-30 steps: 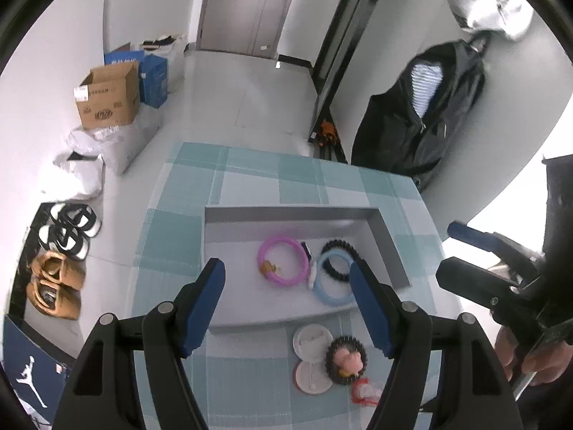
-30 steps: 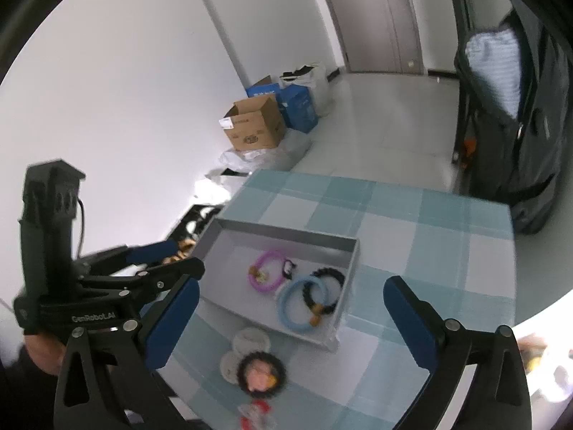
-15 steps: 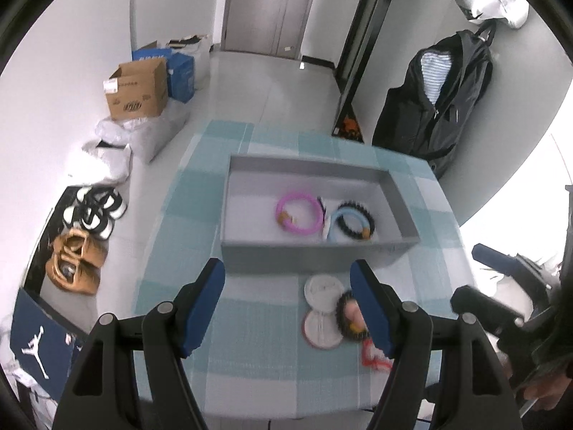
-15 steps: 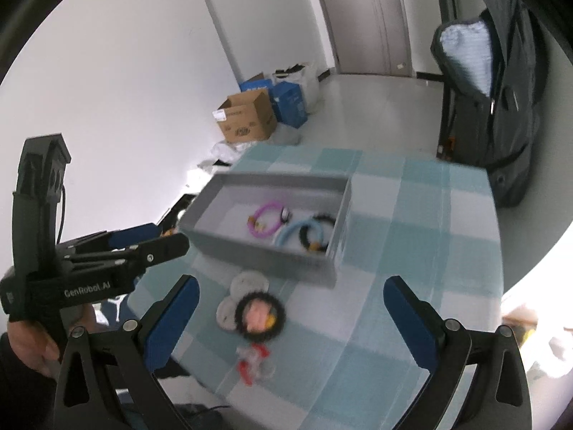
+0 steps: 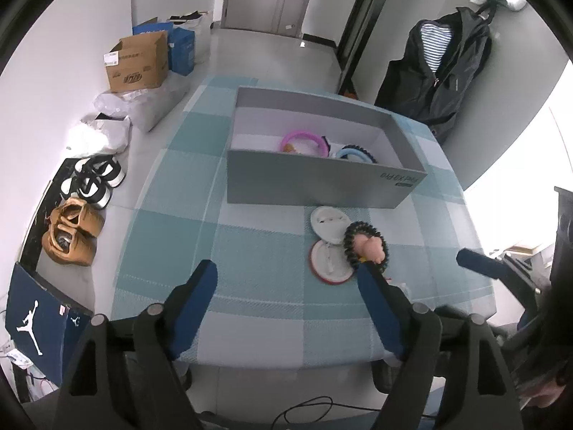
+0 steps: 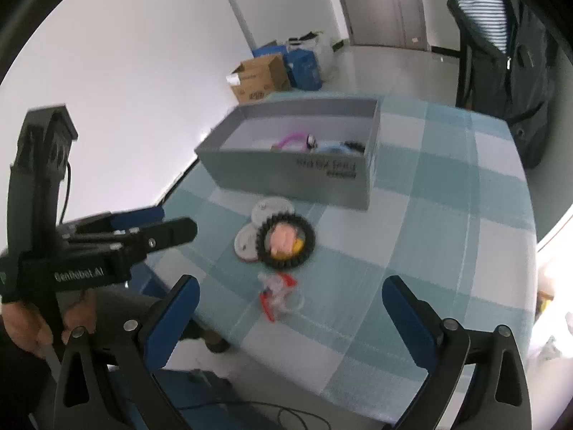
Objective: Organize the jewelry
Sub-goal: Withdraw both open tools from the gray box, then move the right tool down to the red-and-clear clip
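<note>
**Two black handheld grippers with blue finger pads**

The left gripper (image 5: 286, 279) and right gripper (image 6: 290, 295) were matte black plastic frames with triangular cut-outs, silver screws at the joints and blue-padded fingers (image 6: 408, 319). White lettering marked the left unit's side, and a thin black cable ran from its upright housing. A dark sleeve (image 6: 14, 372) covered the wrist.

Left gripper (image 5: 286, 281) tilted steeply down, fingers (image 5: 195, 297) wide and just opening further, nothing between, right gripper (image 6: 290, 299) angled down, fingers spread, empty
</note>
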A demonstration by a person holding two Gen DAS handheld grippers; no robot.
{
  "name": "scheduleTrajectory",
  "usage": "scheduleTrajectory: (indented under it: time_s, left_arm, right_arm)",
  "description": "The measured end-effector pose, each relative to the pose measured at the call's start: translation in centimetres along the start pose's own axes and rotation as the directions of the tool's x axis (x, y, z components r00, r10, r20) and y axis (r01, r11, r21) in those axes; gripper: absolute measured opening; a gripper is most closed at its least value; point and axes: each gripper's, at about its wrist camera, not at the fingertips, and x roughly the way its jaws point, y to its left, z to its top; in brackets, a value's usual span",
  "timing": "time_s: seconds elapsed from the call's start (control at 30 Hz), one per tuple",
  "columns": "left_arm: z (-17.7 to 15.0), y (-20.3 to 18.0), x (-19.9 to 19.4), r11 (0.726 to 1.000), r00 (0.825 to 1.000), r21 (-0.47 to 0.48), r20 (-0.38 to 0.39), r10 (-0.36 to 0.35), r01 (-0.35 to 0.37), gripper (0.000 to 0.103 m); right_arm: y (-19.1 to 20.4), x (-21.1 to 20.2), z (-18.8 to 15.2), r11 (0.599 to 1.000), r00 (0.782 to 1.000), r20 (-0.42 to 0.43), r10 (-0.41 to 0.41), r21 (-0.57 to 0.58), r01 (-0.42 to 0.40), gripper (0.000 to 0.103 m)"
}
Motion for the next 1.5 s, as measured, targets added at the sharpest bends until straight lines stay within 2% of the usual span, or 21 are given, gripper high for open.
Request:
scheduleTrajectory:
  time_s: [0.07, 0.13, 0.23, 0.37, 0.47, 0.53, 0.7, 0.87, 0.97, 1.0, 1.17, 1.3, 1.5]
  left_arm:
    - [-0.2, 0.1, 0.1, 1.000, 1.000, 0.000, -0.006, -0.009, 0.009, 0.078]
    - [-0.5, 0.1, 0.2, 1.000, 1.000, 0.010, -0.008, -0.005, 0.005, 0.078]
    - [-0.9, 0.0, 0.4, 1.000, 1.000, 0.019, -0.022, 0.001, 0.000, 0.078]
    - [-1.2, 0.3, 0.6, 1.000, 0.999, 0.018, -0.037, 0.003, -0.002, 0.078]
    - [-1.2, 0.6, 0.7, 1.000, 0.999, 0.009, -0.044, 0.007, -0.006, 0.078]
    - [-1.2, 0.9, 0.7, 1.000, 0.999, -0.004, -0.047, 0.005, -0.005, 0.078]
    - [-1.2, 1.1, 0.7, 1.000, 0.999, -0.018, -0.047, 0.007, -0.008, 0.078]
    - [-1.3, 1.1, 0.9, 1.000, 0.998, -0.012, -0.055, 0.013, -0.013, 0.078]
    - [-1.4, 1.1, 1.1, 1.000, 0.998, -0.004, -0.057, 0.021, -0.021, 0.078]
    - [-1.4, 1.1, 1.1, 1.000, 0.998, -0.003, -0.057, 0.023, -0.024, 0.078]
    - [-1.4, 1.5, 1.2, 1.000, 0.998, -0.018, -0.065, 0.016, -0.018, 0.078]
    - [-1.5, 1.4, 1.3, 1.000, 0.998, -0.015, -0.069, 0.003, -0.004, 0.078]
    - [-1.8, -0.4, 1.4, 0.998, 0.995, 0.035, -0.084, -0.046, 0.049, 0.078]
  right_arm:
    - [0.5, 0.5, -0.5, 1.000, 1.000, -0.027, 0.005, -0.020, -0.006, 0.096]
    - [0.9, 0.8, -1.0, 0.999, 0.999, -0.041, 0.003, -0.044, -0.005, 0.086]
    - [1.2, 1.3, -1.3, 0.998, 0.998, -0.058, -0.004, -0.068, 0.000, 0.080]
    - [1.1, 1.9, -1.1, 0.998, 0.997, -0.077, 0.027, -0.048, -0.031, 0.073]
    - [1.2, 2.3, -1.1, 0.998, 0.996, -0.087, 0.022, -0.057, -0.027, 0.063]
    - [1.4, 2.6, -1.3, 0.997, 0.995, -0.101, 0.012, -0.069, -0.019, 0.051]
    - [1.8, 3.0, -1.6, 0.994, 0.993, -0.116, -0.023, -0.113, 0.010, 0.049]
    - [1.5, 3.1, -1.5, 0.992, 0.993, -0.114, -0.044, -0.121, 0.030, 0.042]
    - [1.6, 3.1, -1.5, 0.991, 0.992, -0.111, -0.060, -0.129, 0.045, 0.035]
    - [1.7, 3.3, -1.4, 0.990, 0.992, -0.112, -0.059, -0.132, 0.044, 0.030]
    - [1.8, 3.7, -1.2, 0.990, 0.992, -0.117, -0.053, -0.134, 0.037, 0.029]
    - [0.9, 3.3, -0.7, 0.996, 0.993, -0.113, -0.023, -0.087, 0.014, 0.029]
    - [0.2, 1.9, -0.4, 0.997, 0.996, -0.091, -0.028, -0.072, 0.021, 0.029]
